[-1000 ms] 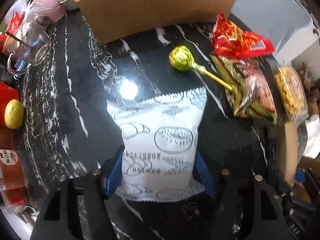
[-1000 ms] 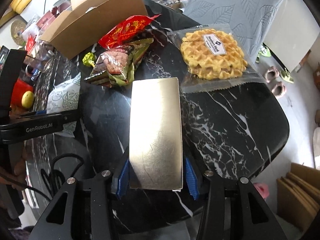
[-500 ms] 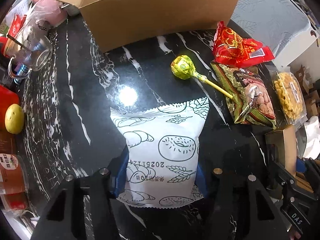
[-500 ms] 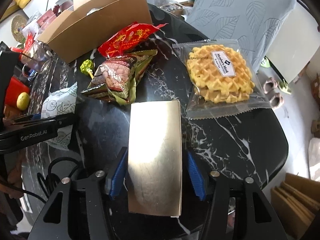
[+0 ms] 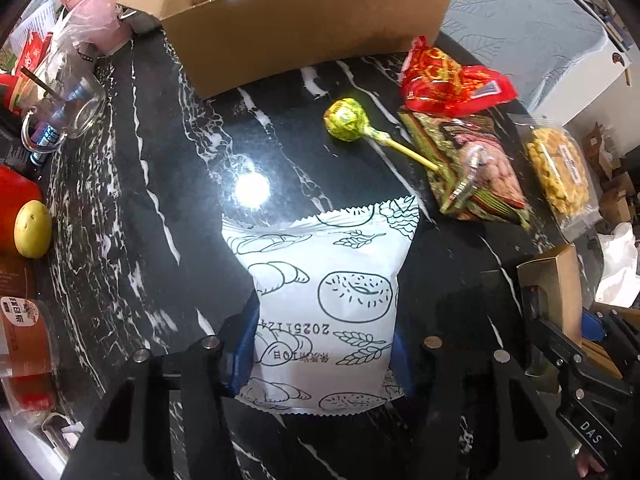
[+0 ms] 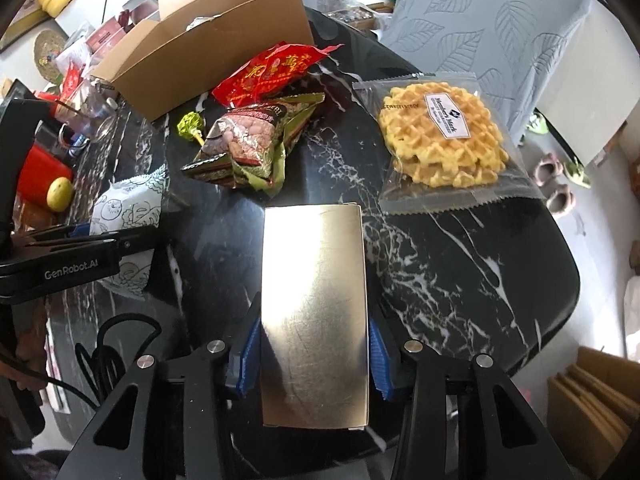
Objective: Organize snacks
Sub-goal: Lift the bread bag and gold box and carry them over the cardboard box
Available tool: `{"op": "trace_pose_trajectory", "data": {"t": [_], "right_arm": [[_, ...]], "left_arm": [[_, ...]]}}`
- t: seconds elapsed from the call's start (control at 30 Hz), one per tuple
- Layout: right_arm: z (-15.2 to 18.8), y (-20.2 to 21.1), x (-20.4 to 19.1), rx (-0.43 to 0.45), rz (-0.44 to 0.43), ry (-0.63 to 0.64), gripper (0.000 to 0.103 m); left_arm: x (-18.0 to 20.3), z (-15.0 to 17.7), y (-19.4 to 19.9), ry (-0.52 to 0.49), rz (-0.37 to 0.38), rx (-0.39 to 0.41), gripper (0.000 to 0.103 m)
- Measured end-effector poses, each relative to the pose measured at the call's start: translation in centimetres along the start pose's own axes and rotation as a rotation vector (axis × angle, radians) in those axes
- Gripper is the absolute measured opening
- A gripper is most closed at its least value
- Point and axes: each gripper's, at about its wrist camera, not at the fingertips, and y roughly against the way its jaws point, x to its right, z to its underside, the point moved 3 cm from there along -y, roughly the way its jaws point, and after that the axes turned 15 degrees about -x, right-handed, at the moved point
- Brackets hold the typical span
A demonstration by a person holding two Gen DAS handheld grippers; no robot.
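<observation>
White bread packet (image 5: pixel 320 304), over black marble table (image 5: pixel 160 184), pinched in downward-pointing left gripper (image 5: pixel 322 356), jaws just narrowed; gold box (image 6: pixel 314 312) clamped likewise by right gripper (image 6: pixel 312 356).

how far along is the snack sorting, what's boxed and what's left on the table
Partly done. The cardboard box already holds a few packets. In hand: the left tongs have just closed on the white bread packet, and the right tongs on the gold box. Left on the table: the lollipop, red packet, green nut bag and waffle pack.
</observation>
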Motion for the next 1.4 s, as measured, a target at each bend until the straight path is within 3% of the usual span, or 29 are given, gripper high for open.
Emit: {"op": "trace_pose_trajectory", "data": {"t": [0.57, 0.8, 1.13, 1.4], "right_arm": [[3.6, 3.8, -0.6, 0.052, -0.038, 0.015, 0.044], [4.5, 6.7, -1.5, 0.110, -0.041, 0.032, 0.044], [4.9, 10.9, -3.1, 0.194, -0.046, 0.088, 0.044], [3.2, 13.8, -4.8, 0.235, -0.078, 0.166, 0.044]], "left_arm": [[2.6, 6.1, 5.4, -0.057, 0.061, 0.071, 0.053], [1.9, 6.7, 8.3, -0.064, 0.103, 0.128, 0.053], [1.5, 8.9, 13.1, -0.080, 0.106, 0.239, 0.053], [0.5, 8.2, 16.4, -0.041, 0.125, 0.320, 0.053]]}}
